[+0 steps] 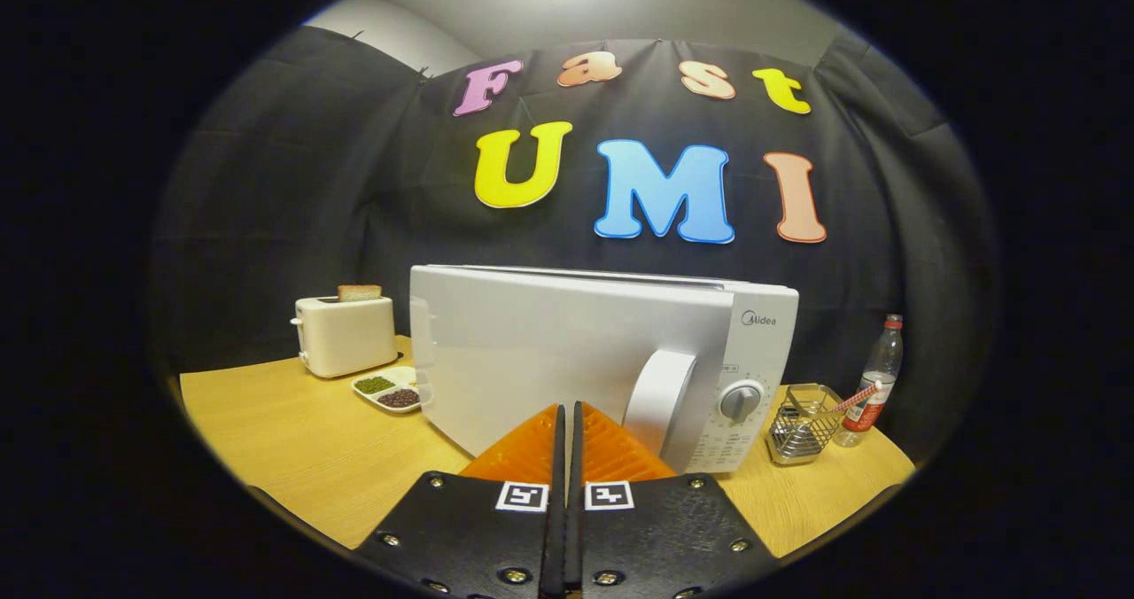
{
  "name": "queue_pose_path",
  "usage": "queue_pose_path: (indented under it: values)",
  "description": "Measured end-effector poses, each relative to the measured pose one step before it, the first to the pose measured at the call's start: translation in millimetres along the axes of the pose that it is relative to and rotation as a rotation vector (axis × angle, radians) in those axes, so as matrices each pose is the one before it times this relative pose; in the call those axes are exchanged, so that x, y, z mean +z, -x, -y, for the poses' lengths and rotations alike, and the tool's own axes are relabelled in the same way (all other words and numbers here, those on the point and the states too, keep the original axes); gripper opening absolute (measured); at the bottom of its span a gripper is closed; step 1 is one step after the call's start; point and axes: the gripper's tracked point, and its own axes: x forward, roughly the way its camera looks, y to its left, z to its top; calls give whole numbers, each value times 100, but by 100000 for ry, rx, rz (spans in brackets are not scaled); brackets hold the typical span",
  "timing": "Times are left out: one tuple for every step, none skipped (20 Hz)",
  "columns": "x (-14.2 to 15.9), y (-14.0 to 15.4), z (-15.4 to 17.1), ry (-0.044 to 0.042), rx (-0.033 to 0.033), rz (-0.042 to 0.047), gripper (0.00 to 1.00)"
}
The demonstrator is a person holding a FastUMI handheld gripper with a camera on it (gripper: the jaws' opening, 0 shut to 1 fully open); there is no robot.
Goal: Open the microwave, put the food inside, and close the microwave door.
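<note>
A white microwave (549,351) stands on the wooden table (292,439), just ahead of my fingers. Its door lies against the body or very nearly so, with the hinge at the left. The curved white door handle (660,395) is just right of my fingertips, and the control panel with a round knob (741,400) is further right. My gripper (567,408) is shut with nothing between its fingers, its tips close to or touching the lower door face. A small white dish of green and dark food (390,391) rests on the table left of the microwave.
A cream toaster (345,333) with a slice of bread sits at the back left beyond the dish. Right of the microwave are a wire basket (802,426) holding a straw and a plastic bottle (873,382). Bare tabletop spreads at the front left.
</note>
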Motion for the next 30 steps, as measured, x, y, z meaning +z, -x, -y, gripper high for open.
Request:
queue_pose_path:
  values:
    - [-19, -640, 601, -305, -1585, -266, 1]
    - [-161, -705, 504, -504, -1609, -288, 1]
    - [-3, -661, 495, -511, -1625, -196, 1]
    - [34, -645, 531, -699, -1855, -152, 1]
    - [134, -696, 382, -591, -1724, -97, 1]
    - [0, -676, 294, -233, -1789, 243, 1]
    - [-68, -700, 291, 606, -1762, -114, 1]
    - [-447, -679, 305, 496, -1608, -936, 1]
    - [-81, -627, 219, -516, -1211, -302, 1]
    - [-58, -726, 158, -932, -1077, -250, 1]
    - [-39, -728, 192, -480, -1299, -162, 1]
    - [-138, -438, 328, 273, -2171, 494, 1]
    - [299, -688, 69, 1039, -1720, 1822, 1]
    - [82, 260, -10, 1192, -549, 675, 1]
    - [-53, -72, -155, 1403, -1396, 710, 1]
    - [-217, -82, -66, 2516, -658, 534, 1]
    - [8, 43, -136, 1308, 305, -250, 2]
    - [-239, 143, -142, -1272, 1657, -1994, 3]
    - [-385, 420, -453, -4021, 3133, -3065, 4]
    - [-5, 603, -202, -3786, 2123, -1577, 3]
    - [181, 924, -239, -2061, 1661, -62, 3]
    - [274, 1111, -330, -834, 1754, 877, 3]
    - [405, 1180, -117, 487, 1078, 1074, 3]
    - [283, 1433, -13, 709, 1359, 1260, 3]
    - [539, 1652, 36, 252, 1254, 1279, 3]
    - [707, 1631, -99, -220, 1885, 1183, 3]
    - [772, 1755, -123, -295, 1544, 800, 3]
    - [712, 1758, -193, -286, 1993, 991, 3]
    - [578, 1850, -284, 361, 1655, 366, 3]
    - [546, 1847, 65, 366, 728, 812, 3]
